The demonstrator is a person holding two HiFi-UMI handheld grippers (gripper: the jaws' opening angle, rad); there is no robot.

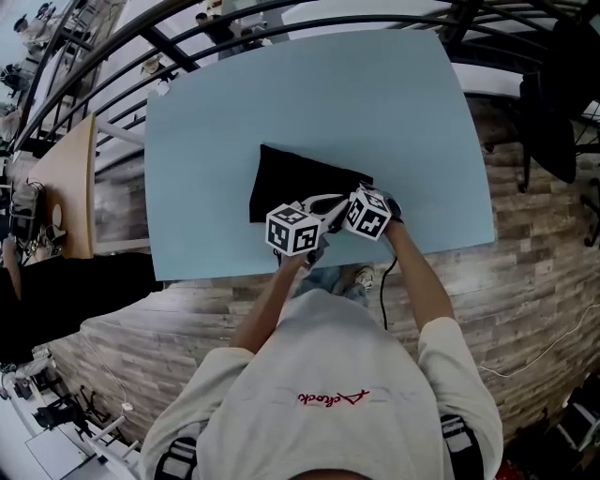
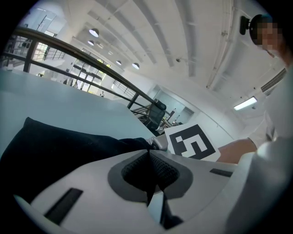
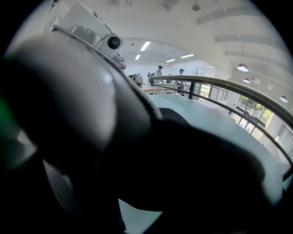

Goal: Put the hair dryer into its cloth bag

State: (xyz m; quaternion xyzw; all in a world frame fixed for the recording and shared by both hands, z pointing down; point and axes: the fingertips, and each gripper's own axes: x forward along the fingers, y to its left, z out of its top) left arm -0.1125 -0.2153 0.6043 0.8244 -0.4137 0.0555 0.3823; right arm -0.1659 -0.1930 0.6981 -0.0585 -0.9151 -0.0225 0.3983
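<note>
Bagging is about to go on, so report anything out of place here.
The cord dangles off the table's near edge toward the floor, not gathered by the bag. Nothing else looks odd.

1. Light-blue table [image 1: 394, 103] on a wood-pattern floor [image 1: 525, 281].
2. Black cloth bag [image 1: 286, 183] lies flat on the table's near half.
3. Left gripper [image 1: 307, 217] and right gripper [image 1: 356, 204] meet at the bag's near right edge.
4. Black cable [image 1: 382, 292] hangs beside the right forearm.

Bag [image 1: 291, 183] matt cloth; hair dryer [image 3: 68, 105] smooth plastic.

Blue table [image 1: 375, 103], wood floor [image 1: 525, 281], railing [image 1: 187, 19]
</note>
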